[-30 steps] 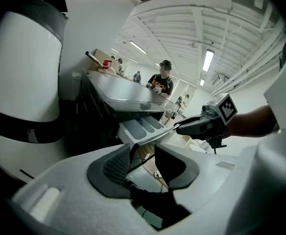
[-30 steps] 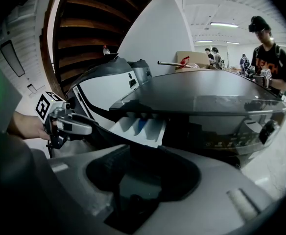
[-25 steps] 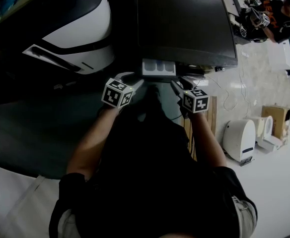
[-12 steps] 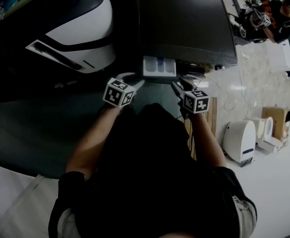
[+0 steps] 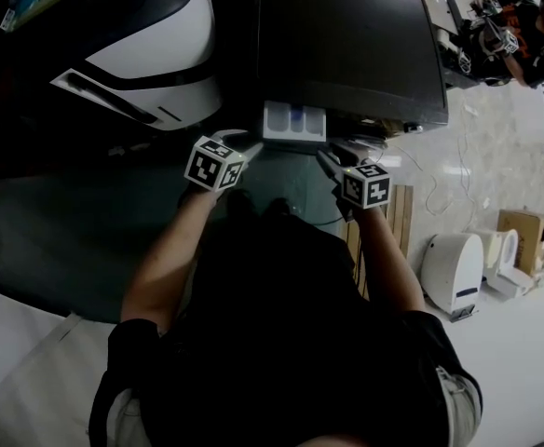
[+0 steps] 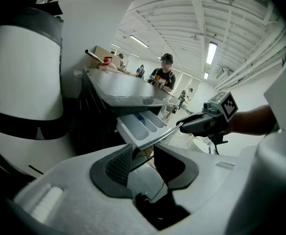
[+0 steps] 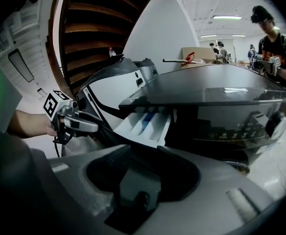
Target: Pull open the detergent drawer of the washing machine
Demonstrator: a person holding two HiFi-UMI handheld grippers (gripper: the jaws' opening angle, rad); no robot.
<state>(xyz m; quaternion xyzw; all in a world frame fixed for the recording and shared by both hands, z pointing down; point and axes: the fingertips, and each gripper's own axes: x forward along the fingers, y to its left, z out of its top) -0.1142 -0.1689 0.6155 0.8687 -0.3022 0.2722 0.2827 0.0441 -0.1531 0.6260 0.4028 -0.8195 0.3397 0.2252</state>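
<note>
Drawer (image 5: 295, 122) is sticking out the front of the washing machine (image 5: 346, 35), upper middle of the head view, compartments showing. Left gripper (image 5: 246, 153) has its jaws apart with the drawer's front lip running between them, so it's hooked, not pinched. Right gripper (image 5: 333, 161) is spread too, holding nothing, just beside the drawer's other corner. My worry: that loose hook slips off the lip, or a lopsided tug twists the drawer and it jams.
</note>
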